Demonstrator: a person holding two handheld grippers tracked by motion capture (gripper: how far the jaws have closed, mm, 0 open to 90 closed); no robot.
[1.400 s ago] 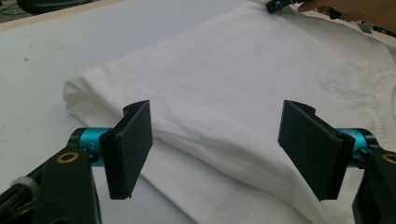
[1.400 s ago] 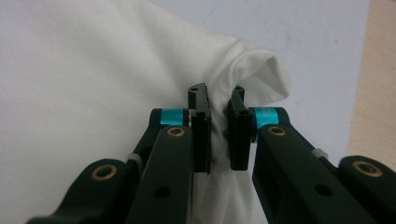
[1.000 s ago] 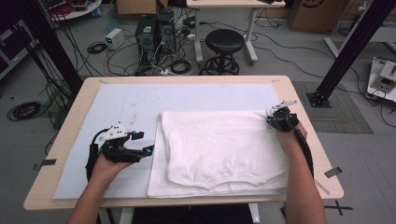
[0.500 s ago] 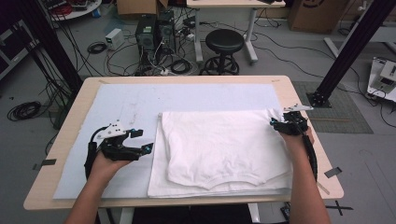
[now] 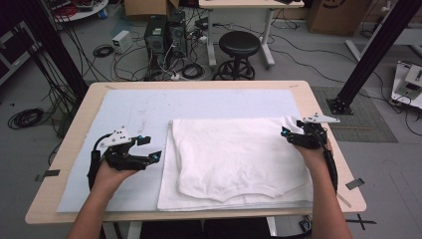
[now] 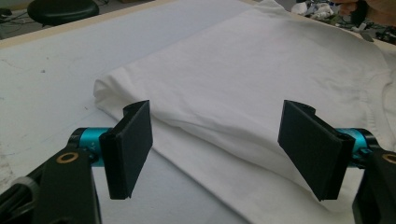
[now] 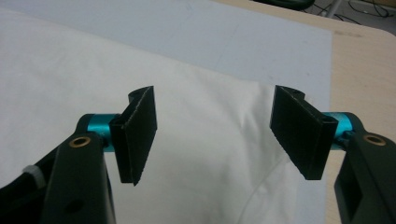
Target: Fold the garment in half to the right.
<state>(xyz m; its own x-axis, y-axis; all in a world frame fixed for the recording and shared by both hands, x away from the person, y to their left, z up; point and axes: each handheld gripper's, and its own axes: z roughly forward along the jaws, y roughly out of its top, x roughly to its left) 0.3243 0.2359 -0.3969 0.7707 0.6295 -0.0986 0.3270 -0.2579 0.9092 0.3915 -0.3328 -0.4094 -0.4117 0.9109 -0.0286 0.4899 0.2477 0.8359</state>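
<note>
Looks like mid-fold: the shirt (image 5: 239, 159) lies folded flat on the mat (image 5: 134, 109), right of centre. The right gripper (image 5: 293, 139) has just been opening over the shirt's right edge, nothing between its jaws. The left gripper (image 5: 152, 149) sits apart too, just off the shirt's left edge. Next probably needs both pinching an edge; plenty of bare mat beyond the shirt.

Dim even room light, soft shadows, slightly blurry, grainy pictures
</note>
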